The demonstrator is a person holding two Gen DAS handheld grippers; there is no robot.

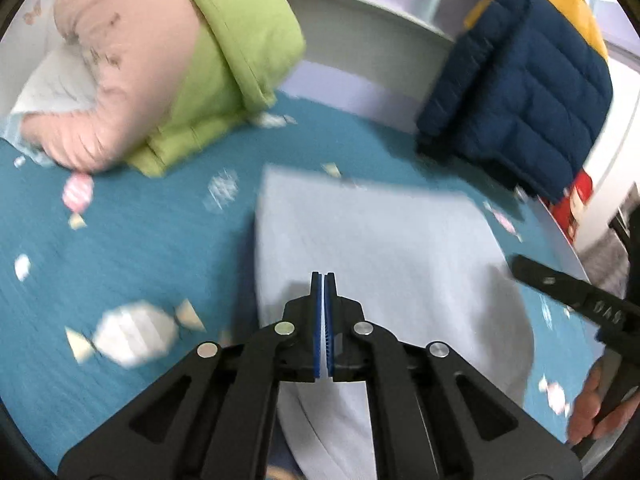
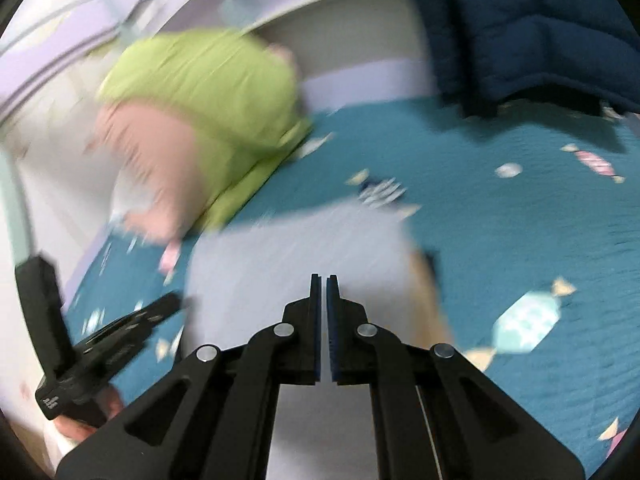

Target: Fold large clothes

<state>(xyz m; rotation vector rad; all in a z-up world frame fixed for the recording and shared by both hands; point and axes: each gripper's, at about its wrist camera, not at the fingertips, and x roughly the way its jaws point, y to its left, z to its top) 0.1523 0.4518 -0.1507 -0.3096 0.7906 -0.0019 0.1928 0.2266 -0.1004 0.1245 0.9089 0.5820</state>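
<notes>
A pale blue-grey garment lies folded flat on the teal bedspread; it also shows in the right wrist view. My left gripper hovers over its near part, jaws shut with nothing visibly between them. My right gripper is over the same garment, jaws nearly closed and empty. The right gripper shows at the right edge of the left wrist view. The left gripper shows at the left of the right wrist view. Both views are motion-blurred.
A pile of green and pink garments lies at the far left of the bed. A navy and yellow puffer jacket lies at the far right. A white headboard runs behind. The bedspread has candy prints.
</notes>
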